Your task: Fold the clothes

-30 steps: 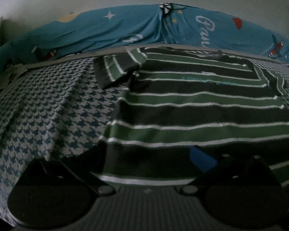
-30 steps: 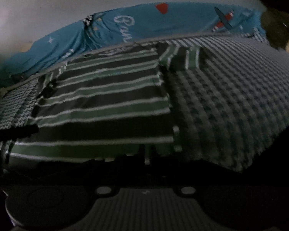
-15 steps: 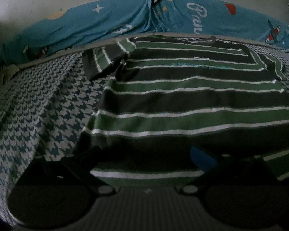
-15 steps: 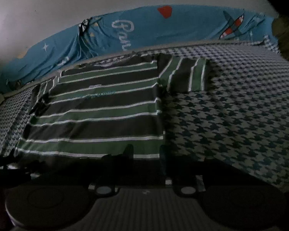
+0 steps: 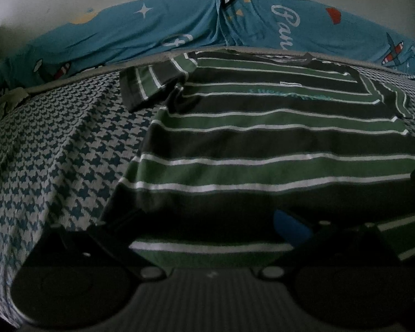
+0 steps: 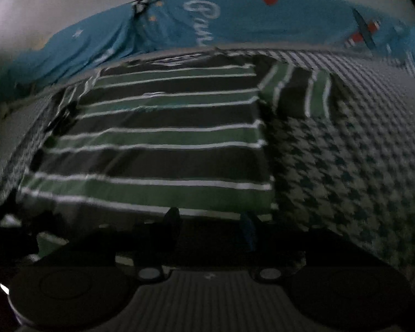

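Green-and-grey striped cotton T-shirt (image 5: 262, 144) lies flat on houndstooth bedspread (image 5: 55, 152). Soft, light, limp; grip near hem corners. Left gripper (image 5: 204, 221) spread, empty; right gripper (image 6: 210, 221) jaws opening, hem between them.

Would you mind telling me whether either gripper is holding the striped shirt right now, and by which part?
Neither. The left gripper stands open over the striped T-shirt's hem; the right gripper is opening, its pads off the hem.

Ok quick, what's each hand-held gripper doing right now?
Left hand-held gripper: open over the green-and-grey striped shirt, holding nothing.
Right hand-held gripper: jaws opening, shirt hem between them.
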`<state>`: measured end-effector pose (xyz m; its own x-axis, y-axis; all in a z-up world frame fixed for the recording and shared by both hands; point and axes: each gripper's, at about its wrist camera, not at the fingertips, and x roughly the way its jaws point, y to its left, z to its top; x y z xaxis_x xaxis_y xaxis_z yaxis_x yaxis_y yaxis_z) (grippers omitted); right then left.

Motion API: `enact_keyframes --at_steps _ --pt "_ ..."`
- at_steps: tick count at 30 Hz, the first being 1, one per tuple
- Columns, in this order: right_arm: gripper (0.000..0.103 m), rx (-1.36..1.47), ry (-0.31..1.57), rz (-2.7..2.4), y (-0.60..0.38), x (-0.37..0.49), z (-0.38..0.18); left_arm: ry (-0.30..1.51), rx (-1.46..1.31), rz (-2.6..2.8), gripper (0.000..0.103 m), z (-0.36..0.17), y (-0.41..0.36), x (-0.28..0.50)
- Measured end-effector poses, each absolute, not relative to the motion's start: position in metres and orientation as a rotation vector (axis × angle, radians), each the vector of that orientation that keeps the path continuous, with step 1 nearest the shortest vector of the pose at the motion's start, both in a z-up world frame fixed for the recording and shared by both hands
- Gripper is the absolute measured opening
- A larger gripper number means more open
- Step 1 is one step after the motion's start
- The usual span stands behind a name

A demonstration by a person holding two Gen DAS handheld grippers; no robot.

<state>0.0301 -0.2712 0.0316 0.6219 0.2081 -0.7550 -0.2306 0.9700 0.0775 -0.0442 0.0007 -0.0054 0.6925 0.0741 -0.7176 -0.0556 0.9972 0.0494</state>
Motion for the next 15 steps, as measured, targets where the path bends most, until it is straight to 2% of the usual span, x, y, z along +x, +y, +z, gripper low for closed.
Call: enact_keyframes --at_steps 8,15 --pt "0.066 -0.08 0.871 0.239 -0.255 0.03 0.025 0.805 0.022 0.087 0.103 -0.005 -0.001 -0.046" --pt "0.067 -0.13 0.864 0.22 -0.246 0.028 0.021 0.813 0.01 0.089 0.103 -0.004 0.0 -0.047"
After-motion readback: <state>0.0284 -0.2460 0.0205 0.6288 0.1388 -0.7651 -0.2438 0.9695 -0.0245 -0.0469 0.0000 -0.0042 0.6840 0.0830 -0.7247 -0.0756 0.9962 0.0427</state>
